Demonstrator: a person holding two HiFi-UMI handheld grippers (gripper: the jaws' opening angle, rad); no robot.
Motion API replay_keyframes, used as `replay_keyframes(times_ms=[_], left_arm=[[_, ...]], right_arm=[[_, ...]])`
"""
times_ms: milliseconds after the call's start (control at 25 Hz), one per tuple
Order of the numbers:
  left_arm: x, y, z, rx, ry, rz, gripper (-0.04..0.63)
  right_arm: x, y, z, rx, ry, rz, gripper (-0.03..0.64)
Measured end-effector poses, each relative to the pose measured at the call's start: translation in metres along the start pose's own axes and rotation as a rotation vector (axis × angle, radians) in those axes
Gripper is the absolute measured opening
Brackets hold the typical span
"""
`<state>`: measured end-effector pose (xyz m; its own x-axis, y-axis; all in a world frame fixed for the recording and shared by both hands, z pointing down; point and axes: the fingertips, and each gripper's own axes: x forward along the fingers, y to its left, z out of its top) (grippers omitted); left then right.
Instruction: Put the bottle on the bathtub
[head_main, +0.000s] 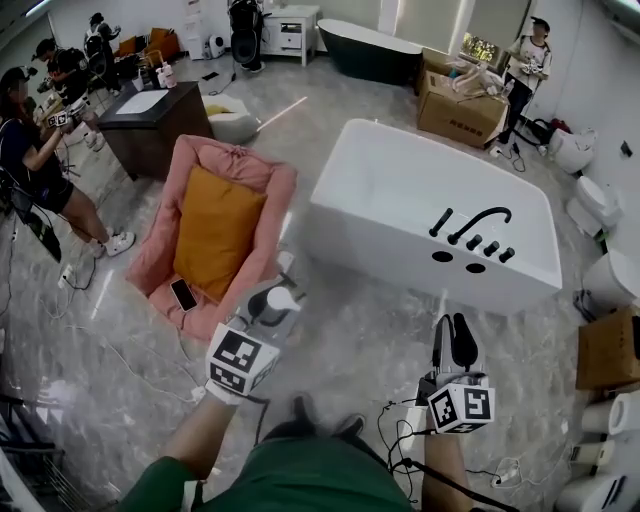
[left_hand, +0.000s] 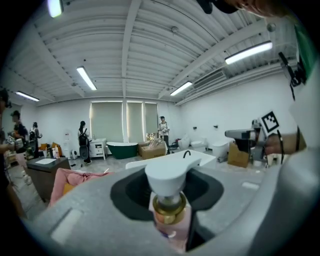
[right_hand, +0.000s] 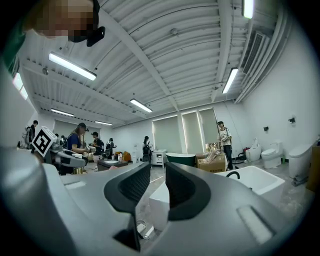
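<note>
My left gripper (head_main: 268, 303) is shut on a bottle (head_main: 281, 298) with a white pump cap, a gold collar and a pink body, held upright over the marble floor. In the left gripper view the bottle (left_hand: 169, 210) fills the space between the jaws of the left gripper (left_hand: 167, 186). The white bathtub (head_main: 372, 253) stands ahead and to the right, with a black faucet (head_main: 472, 226) on its near rim. My right gripper (head_main: 453, 338) hovers in front of the tub's near end, its jaws nearly together and empty. The right gripper (right_hand: 157, 176) looks over the bathtub (right_hand: 252, 181).
A pink lounger (head_main: 250, 180) with an orange cushion (head_main: 213, 228) and a phone (head_main: 183, 294) lies left of the tub. A dark table (head_main: 150, 122), a dark tub (head_main: 368, 50), cardboard boxes (head_main: 458, 112) and toilets (head_main: 598, 205) ring the room. People stand at left and back. Cables cross the floor.
</note>
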<state>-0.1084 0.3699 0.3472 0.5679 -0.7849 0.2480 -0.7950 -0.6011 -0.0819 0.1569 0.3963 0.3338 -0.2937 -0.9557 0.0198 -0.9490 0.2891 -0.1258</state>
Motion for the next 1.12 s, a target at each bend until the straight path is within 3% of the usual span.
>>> replay_keyframes(times_ms=[360,760,1120], left_arm=[[-0.017,0.061,-0.004,0.051,-0.014,-0.016,0.144],[0.01,0.088,-0.013,0.004,0.002,-0.01,0.144],[0.067,0.117,0.007,0.004,0.034,0.081,0.144]], right_arm=[[0.045,0.067,0.009,-0.039,-0.009,0.02,0.097],[0.097,0.063,-0.008,-0.006,0.0,0.069,0.097],[0.178,0.027,-0.007,0.037,-0.002,0.173,0.097]])
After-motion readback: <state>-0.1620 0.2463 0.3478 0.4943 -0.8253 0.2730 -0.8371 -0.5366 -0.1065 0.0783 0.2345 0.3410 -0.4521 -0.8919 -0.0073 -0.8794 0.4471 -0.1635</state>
